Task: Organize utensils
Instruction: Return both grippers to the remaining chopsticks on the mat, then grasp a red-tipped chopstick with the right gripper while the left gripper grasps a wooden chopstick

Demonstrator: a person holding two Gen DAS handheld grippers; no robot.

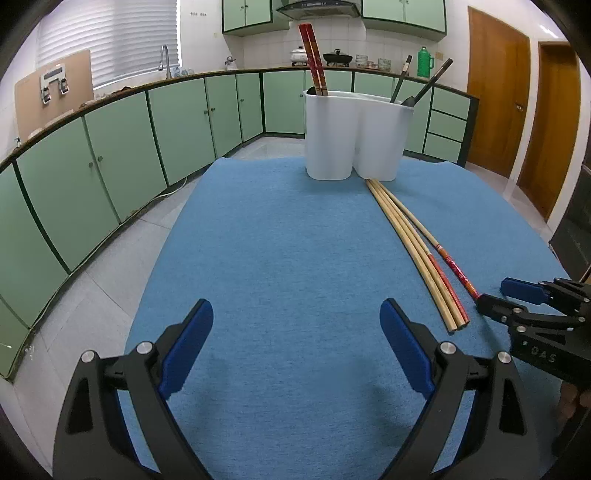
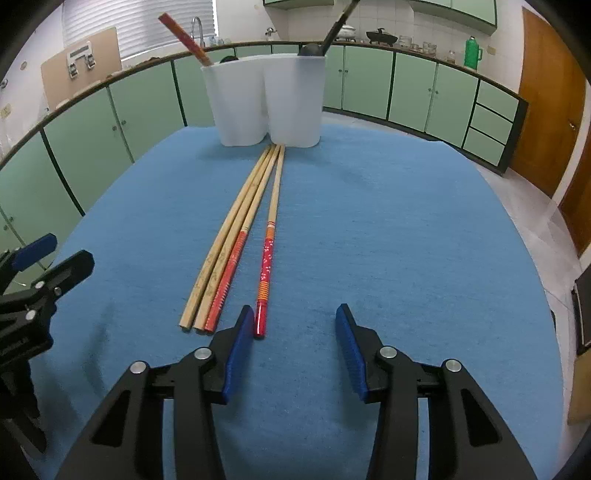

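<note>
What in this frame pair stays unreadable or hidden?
- Contents of the white two-compartment plastic holder: lower ends hidden by its opaque walls, both views.
- Black-handled utensil: handle cut off by the top edge, right wrist view.
- Right gripper: body cut off by the right edge, left wrist view.

Setting: home kitchen. Evidence: green base cabinets (image 1: 122, 155) w/ dark counter along walls; matching wall cabinets (image 1: 247, 14); range hood (image 1: 319, 8); sink faucet (image 1: 164, 59) under window blinds (image 1: 110, 37); pots (image 1: 337, 57) on stove; green thermos (image 1: 424, 62); wooden doors (image 1: 495, 96); tiled floor.
</note>
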